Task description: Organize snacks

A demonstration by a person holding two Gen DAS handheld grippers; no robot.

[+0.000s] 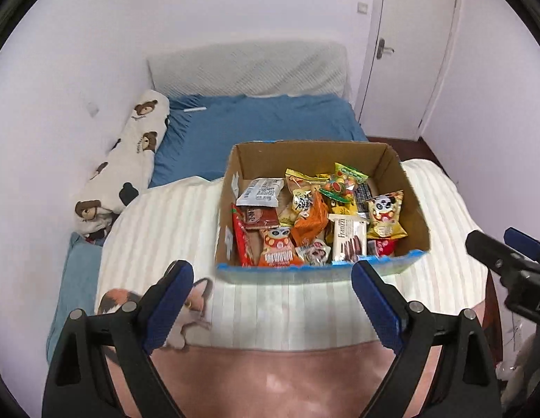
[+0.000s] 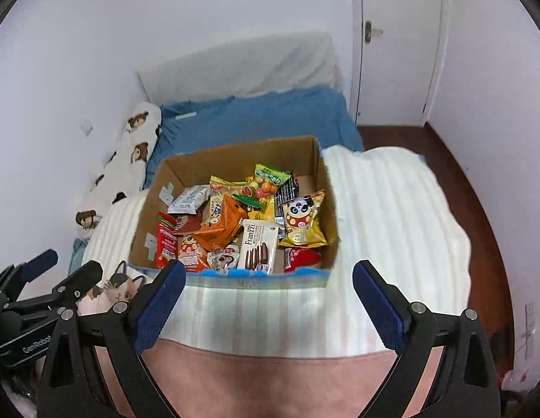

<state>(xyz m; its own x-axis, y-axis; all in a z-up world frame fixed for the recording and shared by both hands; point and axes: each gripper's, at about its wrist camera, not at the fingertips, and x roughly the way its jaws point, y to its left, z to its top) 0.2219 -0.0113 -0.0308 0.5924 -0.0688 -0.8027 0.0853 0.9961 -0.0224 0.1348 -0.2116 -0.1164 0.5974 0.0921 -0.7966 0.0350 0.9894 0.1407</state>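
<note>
An open cardboard box (image 1: 405,174) with a blue front edge stands on a white ribbed blanket (image 1: 165,230); it also shows in the right wrist view (image 2: 235,156). Several snack packets lie inside: a white Franzzi biscuit pack (image 1: 349,238) (image 2: 257,245), a yellow panda bag (image 1: 386,214) (image 2: 303,219), an orange packet (image 1: 310,223) (image 2: 221,226), a green-topped candy bag (image 1: 344,183). My left gripper (image 1: 271,299) is open and empty, just short of the box. My right gripper (image 2: 268,299) is open and empty, also before the box; it shows at the left view's right edge (image 1: 503,247).
The box sits on a bed with a blue sheet (image 1: 270,118), a bear-print pillow (image 1: 130,160) by the left wall and a grey headboard cushion (image 1: 249,66). A cat print (image 1: 193,299) lies on the blanket. A white door (image 1: 412,48) and dark wood floor (image 2: 461,181) are at the right.
</note>
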